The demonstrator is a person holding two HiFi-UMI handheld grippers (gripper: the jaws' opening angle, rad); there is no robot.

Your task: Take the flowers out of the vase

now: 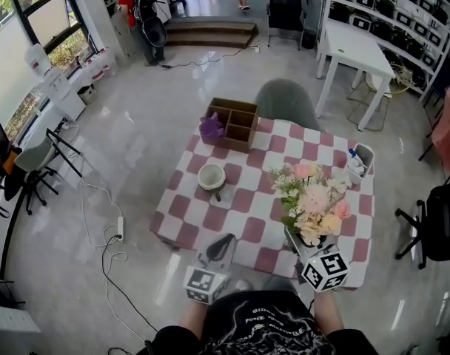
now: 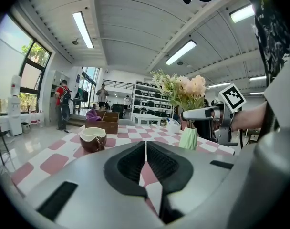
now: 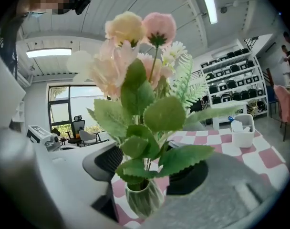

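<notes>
A bunch of pink, cream and white flowers point(image 1: 314, 202) with green leaves stands in a pale green ribbed vase point(image 1: 293, 240) near the front right edge of the checked table point(image 1: 240, 205). My right gripper point(image 3: 147, 168) is open, its dark pads point(image 3: 107, 162) on either side of the stems just above the vase point(image 3: 144, 198), without pressing them. The blooms point(image 3: 140, 46) fill that view. My left gripper point(image 2: 145, 149) is shut and empty, held over the table's front edge point(image 1: 223, 244). From it I see the vase point(image 2: 188, 138) and the right gripper point(image 2: 202, 113) beside it.
A brown bowl point(image 1: 212, 176) sits mid-table. At the back edge, a wooden divided box point(image 1: 236, 123) holds a purple thing point(image 1: 211, 128). A white container point(image 1: 360, 161) stands at the right edge. A grey chair point(image 1: 284, 102) sits behind the table, a white table point(image 1: 354, 46) farther off.
</notes>
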